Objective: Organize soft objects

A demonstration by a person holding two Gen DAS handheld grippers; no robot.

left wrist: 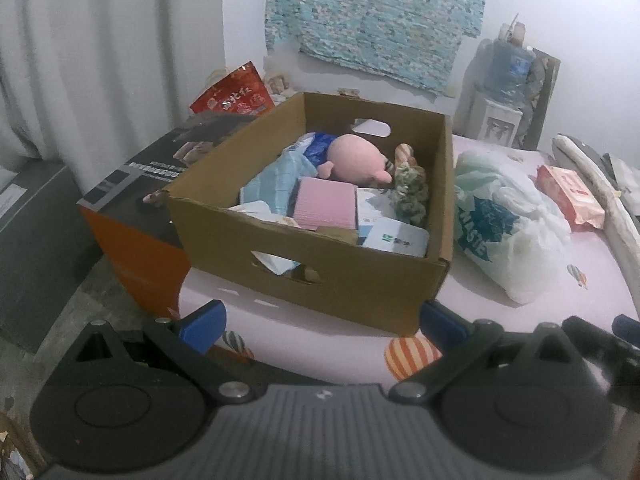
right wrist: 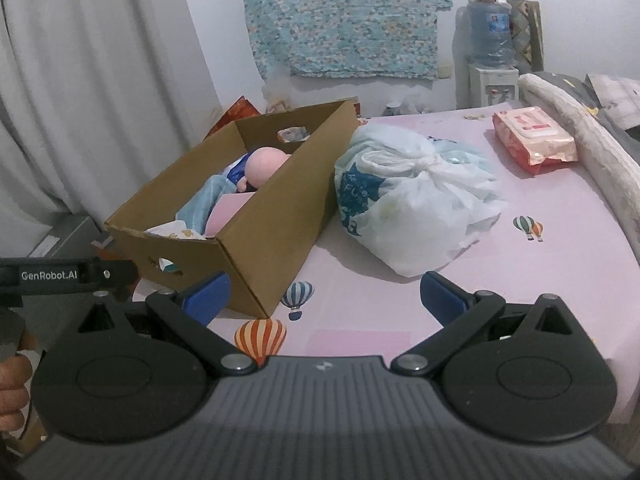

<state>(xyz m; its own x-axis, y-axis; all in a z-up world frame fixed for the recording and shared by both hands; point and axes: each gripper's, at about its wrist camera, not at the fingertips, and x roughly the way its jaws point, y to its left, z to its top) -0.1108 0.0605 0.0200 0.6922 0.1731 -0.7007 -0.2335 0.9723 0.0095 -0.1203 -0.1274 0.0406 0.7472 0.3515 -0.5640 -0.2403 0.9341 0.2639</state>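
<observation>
An open cardboard box (left wrist: 320, 276) (right wrist: 276, 216) sits on the pink bed sheet. Inside lie a pink plush toy (left wrist: 356, 158) (right wrist: 264, 166), a light blue cloth (left wrist: 276, 180) (right wrist: 204, 200), a pink pad (left wrist: 326, 204), a mottled green soft item (left wrist: 410, 192) and white packets (left wrist: 394, 236). A tied white plastic bag (left wrist: 508, 224) (right wrist: 412, 200) lies right of the box. A pink wipes pack (left wrist: 568, 196) (right wrist: 534, 138) lies farther right. My left gripper (left wrist: 322, 326) is open and empty just before the box. My right gripper (right wrist: 324, 298) is open and empty near the box's front corner.
An orange and black carton (left wrist: 140, 200) stands left of the box, with a red snack bag (left wrist: 236, 92) behind it. A rolled white bolster (right wrist: 576, 140) runs along the bed's right side. A water dispenser (right wrist: 490, 40) stands by the far wall. Curtains (right wrist: 80, 80) hang at left.
</observation>
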